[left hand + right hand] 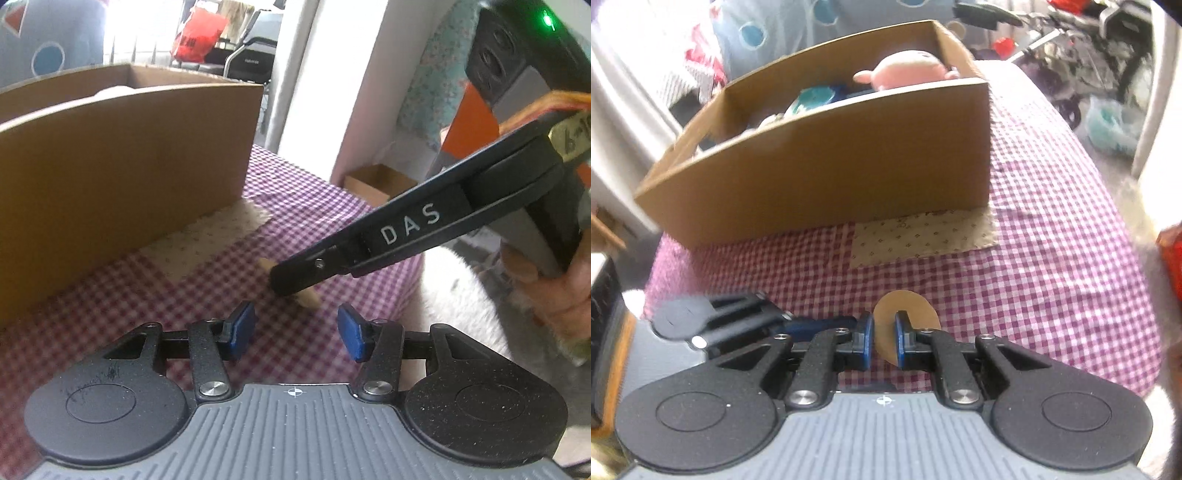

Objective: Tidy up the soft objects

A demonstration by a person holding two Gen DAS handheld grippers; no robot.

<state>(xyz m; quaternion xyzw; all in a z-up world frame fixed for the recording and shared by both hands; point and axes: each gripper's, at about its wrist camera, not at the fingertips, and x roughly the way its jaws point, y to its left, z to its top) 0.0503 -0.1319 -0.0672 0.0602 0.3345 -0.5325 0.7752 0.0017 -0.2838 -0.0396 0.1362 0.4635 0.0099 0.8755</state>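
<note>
A tan, flat, round soft piece [905,317] sits between the blue pads of my right gripper [884,341], which is shut on it just above the purple checked cloth [1052,280]. In the left wrist view the right gripper [291,280] reaches in from the right, with the tan piece [308,297] showing under its tip. My left gripper [295,330] is open and empty, just behind that piece. The cardboard box [831,177] stands behind, holding a pink plush [908,70] and blue soft toys [812,98].
A beige patterned patch [923,236] lies on the cloth in front of the box. The left gripper [713,321] shows low left in the right wrist view. The table edge drops off at right; a small cardboard box [380,181] and white fur [461,295] lie beyond.
</note>
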